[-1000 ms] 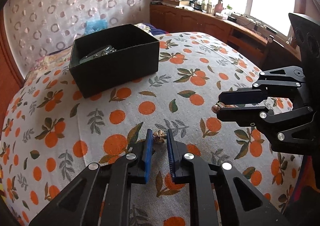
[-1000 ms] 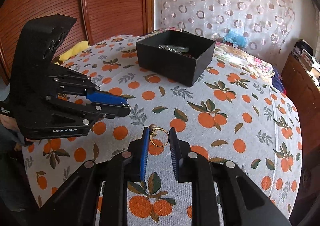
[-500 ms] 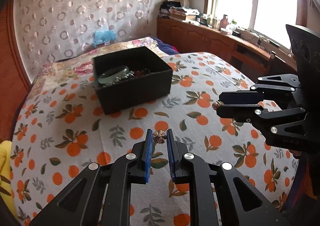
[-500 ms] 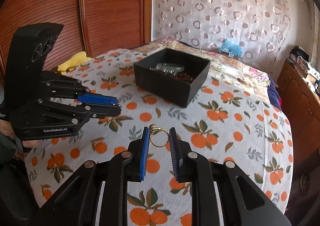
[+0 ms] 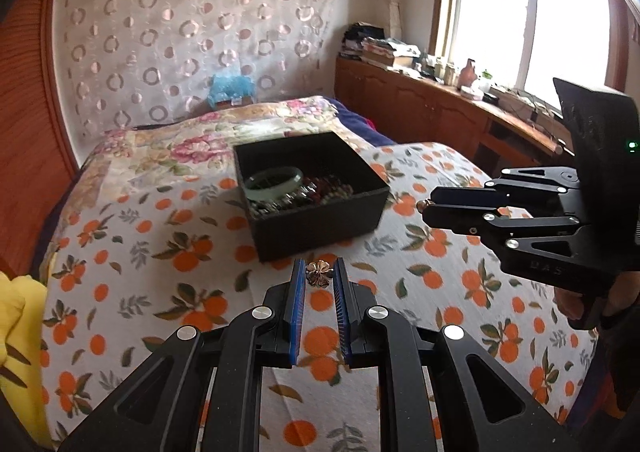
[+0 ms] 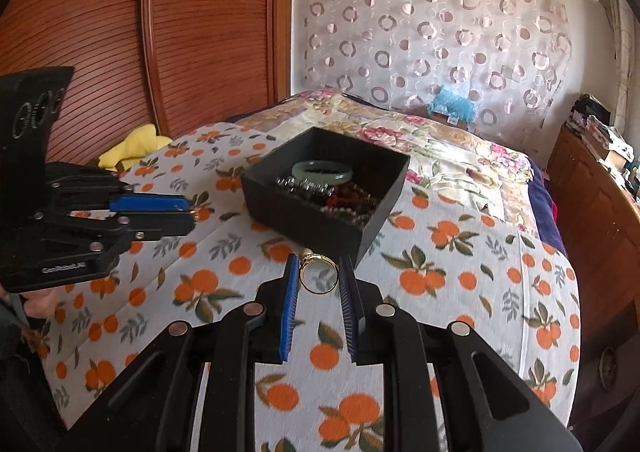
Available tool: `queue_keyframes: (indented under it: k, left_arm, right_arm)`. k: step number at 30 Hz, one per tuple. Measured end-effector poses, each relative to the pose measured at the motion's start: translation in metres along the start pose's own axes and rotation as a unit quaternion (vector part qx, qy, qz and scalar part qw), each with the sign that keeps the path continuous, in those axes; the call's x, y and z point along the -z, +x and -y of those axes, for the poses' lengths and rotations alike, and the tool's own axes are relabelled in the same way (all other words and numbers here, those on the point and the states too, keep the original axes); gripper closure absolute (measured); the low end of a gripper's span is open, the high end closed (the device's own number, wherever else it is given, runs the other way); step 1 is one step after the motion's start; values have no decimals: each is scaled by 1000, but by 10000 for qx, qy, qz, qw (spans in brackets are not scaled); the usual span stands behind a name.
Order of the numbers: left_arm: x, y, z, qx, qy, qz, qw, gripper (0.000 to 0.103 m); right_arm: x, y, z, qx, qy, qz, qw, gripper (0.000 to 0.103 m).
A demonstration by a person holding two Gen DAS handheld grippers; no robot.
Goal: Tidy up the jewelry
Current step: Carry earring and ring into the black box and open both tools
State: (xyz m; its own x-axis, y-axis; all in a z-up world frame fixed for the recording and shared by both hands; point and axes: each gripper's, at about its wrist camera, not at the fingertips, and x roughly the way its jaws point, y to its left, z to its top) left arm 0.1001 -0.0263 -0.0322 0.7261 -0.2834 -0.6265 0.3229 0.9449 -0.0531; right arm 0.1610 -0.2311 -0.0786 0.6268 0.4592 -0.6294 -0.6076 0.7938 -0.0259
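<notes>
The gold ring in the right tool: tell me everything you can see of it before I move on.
The gold ring is a thin, shiny, yellow-metal band carrying a small rounded, pearl-like bead at its upper left. It stands on edge, its opening facing the camera, pinched between the blue-padded fingers of the right tool, which touch its two sides. It hangs above the orange-print cloth, just short of the black box, touching neither. From the left wrist view only the bead end shows.
</notes>
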Motion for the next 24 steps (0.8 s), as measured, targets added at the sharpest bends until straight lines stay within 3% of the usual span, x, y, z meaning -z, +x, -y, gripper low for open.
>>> queue_keyframes:
  k: [24]
  left_arm:
    - [-34,10,-32,-292,-168,164,9993,90]
  right_arm:
    - [-69,77,42,136,503,-77,9986,81]
